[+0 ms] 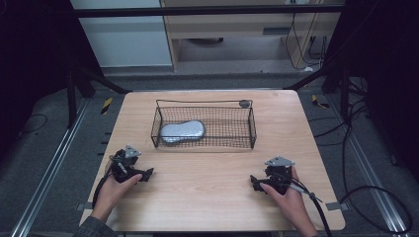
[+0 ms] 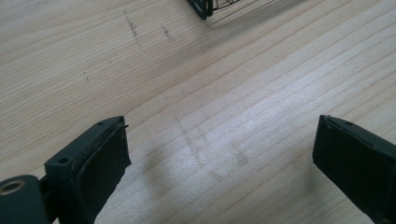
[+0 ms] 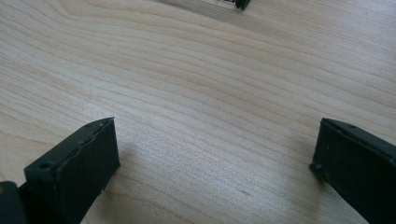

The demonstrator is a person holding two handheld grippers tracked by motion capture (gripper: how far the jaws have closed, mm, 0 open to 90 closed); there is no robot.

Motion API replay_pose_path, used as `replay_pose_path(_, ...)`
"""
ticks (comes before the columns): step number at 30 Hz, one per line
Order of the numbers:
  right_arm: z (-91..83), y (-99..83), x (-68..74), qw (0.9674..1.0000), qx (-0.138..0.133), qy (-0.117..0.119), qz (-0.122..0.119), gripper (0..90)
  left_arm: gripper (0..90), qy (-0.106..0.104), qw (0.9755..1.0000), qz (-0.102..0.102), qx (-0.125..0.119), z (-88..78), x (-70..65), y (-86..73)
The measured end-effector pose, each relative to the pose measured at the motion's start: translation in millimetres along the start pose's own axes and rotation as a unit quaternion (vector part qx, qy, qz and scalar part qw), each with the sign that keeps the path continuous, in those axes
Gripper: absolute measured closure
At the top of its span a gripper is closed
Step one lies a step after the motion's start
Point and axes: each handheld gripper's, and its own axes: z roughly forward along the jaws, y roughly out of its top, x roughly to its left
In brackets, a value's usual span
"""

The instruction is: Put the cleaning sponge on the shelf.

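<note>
Both my left gripper (image 1: 148, 174) and right gripper (image 1: 253, 181) rest with jaws apart and empty, the grey pad (image 1: 182, 131) lying ahead in the wire basket (image 1: 253, 129); it looks light and smooth, so I'd pinch its narrower middle.

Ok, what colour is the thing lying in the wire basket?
Pale silvery grey; the high view shows the object best.

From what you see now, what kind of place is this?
Probably a lab recording station: a wooden table inside a dark metal frame, loose cables on the grey floor, and a wire basket set out for handling.
</note>
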Motion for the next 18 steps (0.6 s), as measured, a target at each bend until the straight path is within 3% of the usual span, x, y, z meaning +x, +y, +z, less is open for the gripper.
replay_pose_path(18,0.1,0.1,0.0,1.0000,0.000,0.001,0.000,0.6,0.2,-0.013,0.9990,-0.035,-0.023,11.1,12.6,-9.3)
